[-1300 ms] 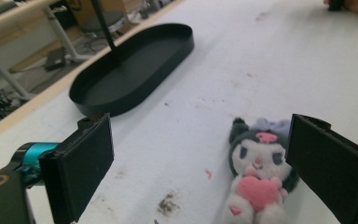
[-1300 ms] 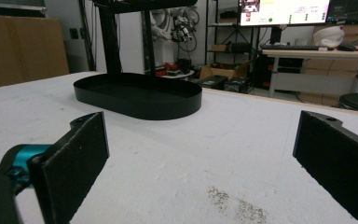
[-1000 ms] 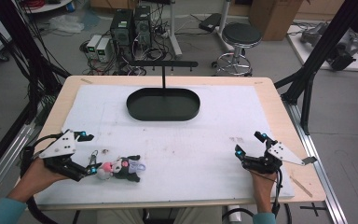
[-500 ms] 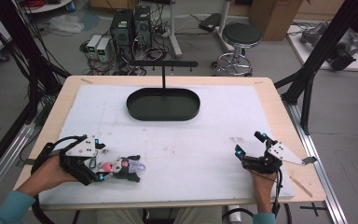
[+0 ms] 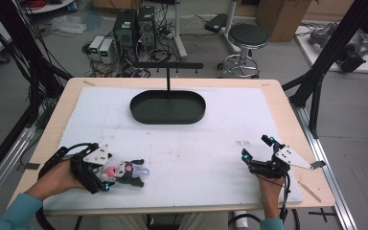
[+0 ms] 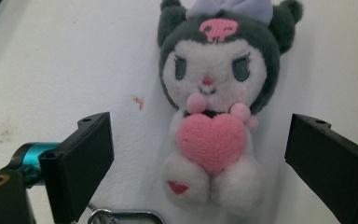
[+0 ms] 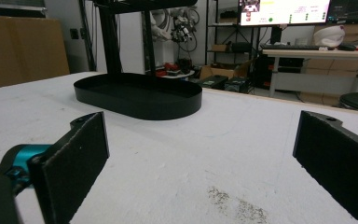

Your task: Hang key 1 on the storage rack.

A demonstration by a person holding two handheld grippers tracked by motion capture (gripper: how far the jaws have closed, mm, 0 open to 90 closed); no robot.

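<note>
Lying on its back on the white cover of the desk [image 5: 196, 143], the plush toy [image 6: 214, 107] is sitting near the front left corner, face up, with a pink heart on its belly and a pale purple bow on its dark head. The left tongs [image 6: 205, 158] are standing wide apart around it, one jaw on each side of the toy's body, and neither jaw is touching it. In the high view the left tongs [image 5: 106, 178] are covering the toy's lower part. The right tongs [image 5: 255, 154] are resting near the front right of the desk, also spread wide and holding nothing. The black oval tray [image 5: 167, 107] is standing at the far middle, well apart from both.
</note>
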